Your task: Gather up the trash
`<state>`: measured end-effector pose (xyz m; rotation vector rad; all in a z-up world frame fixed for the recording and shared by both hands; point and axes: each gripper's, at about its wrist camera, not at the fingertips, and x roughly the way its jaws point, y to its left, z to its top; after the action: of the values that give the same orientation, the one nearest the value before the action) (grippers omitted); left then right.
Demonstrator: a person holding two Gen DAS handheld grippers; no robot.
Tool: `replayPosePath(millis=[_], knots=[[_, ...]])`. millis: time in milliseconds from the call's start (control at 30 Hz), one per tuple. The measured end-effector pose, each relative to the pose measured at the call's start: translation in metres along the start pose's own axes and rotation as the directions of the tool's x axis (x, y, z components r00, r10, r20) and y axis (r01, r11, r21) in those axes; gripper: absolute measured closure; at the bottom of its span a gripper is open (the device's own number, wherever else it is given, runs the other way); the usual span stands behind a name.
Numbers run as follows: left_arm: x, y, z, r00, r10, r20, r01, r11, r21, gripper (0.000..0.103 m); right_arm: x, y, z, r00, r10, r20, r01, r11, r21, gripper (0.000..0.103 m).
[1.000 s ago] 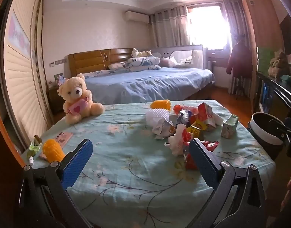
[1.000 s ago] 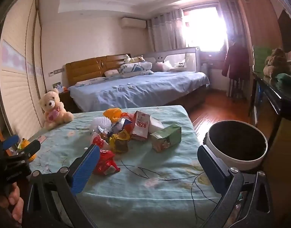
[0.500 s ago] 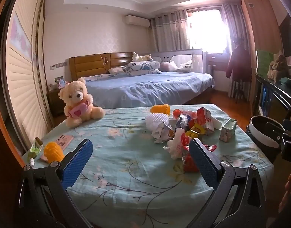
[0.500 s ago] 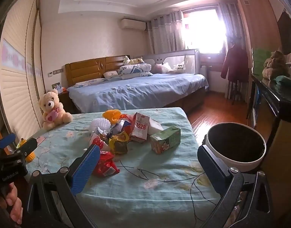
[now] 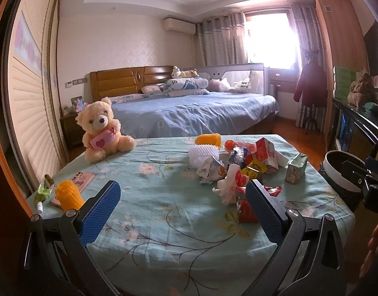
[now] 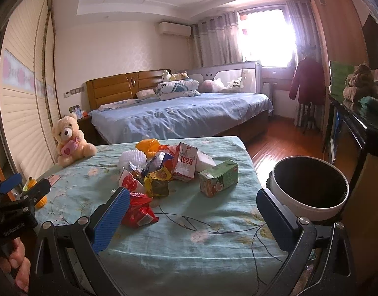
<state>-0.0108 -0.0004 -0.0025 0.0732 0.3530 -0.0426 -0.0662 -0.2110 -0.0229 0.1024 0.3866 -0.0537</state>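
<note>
A heap of trash (image 5: 240,165) lies on the table with the green flowered cloth (image 5: 164,204): wrappers, a red carton (image 6: 185,161), a green carton (image 6: 218,181) and a red packet (image 6: 139,213). A white bin with a black liner (image 6: 309,187) stands off the table's right edge. My left gripper (image 5: 182,204) is open and empty over the near part of the table. My right gripper (image 6: 192,212) is open and empty, the red packet by its left finger.
A teddy bear (image 5: 101,130) sits at the table's far left. A pink phone (image 5: 81,178), a yellow corn-shaped toy (image 5: 69,194) and a small green item (image 5: 44,188) lie at the left edge. A bed (image 5: 189,113) stands behind, a dark cabinet (image 6: 356,133) at the right.
Both grippers have drawn back and risen slightly, so the table and trash look a little farther and lower. Both stay open and empty.
</note>
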Motion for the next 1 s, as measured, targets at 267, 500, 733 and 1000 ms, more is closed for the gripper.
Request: replayPosePath(millis=[267,500,733,1000], knots=[[-0.0001,0.0008,0.001,1.0,-0.001,0.002,0.001,1.0,-0.001,0.0,0.0014,-0.0003,-0.0005,1.0,0.011,-0.002,-0.011,1.0,0.009,0.0],[0.0,0.0016,0.0011,1.0,-0.002,0.002,0.002,1.0,-0.002,0.0,0.001,-0.0001,-0.0008,1.0,0.017,-0.002,-0.017,1.0,0.012,0.0],[-0.0002,0.0009,0.0006,1.0,-0.001,0.003,0.001,1.0,-0.003,0.0,0.001,0.0002,-0.0006,1.0,0.026,-0.005,-0.026,1.0,0.017,0.0],[-0.0007,0.0006,0.0007,1.0,-0.003,0.003,0.003,1.0,-0.002,0.0,-0.0014,0.0014,-0.0016,0.999,0.041,-0.006,-0.041,0.999,0.016,0.0]])
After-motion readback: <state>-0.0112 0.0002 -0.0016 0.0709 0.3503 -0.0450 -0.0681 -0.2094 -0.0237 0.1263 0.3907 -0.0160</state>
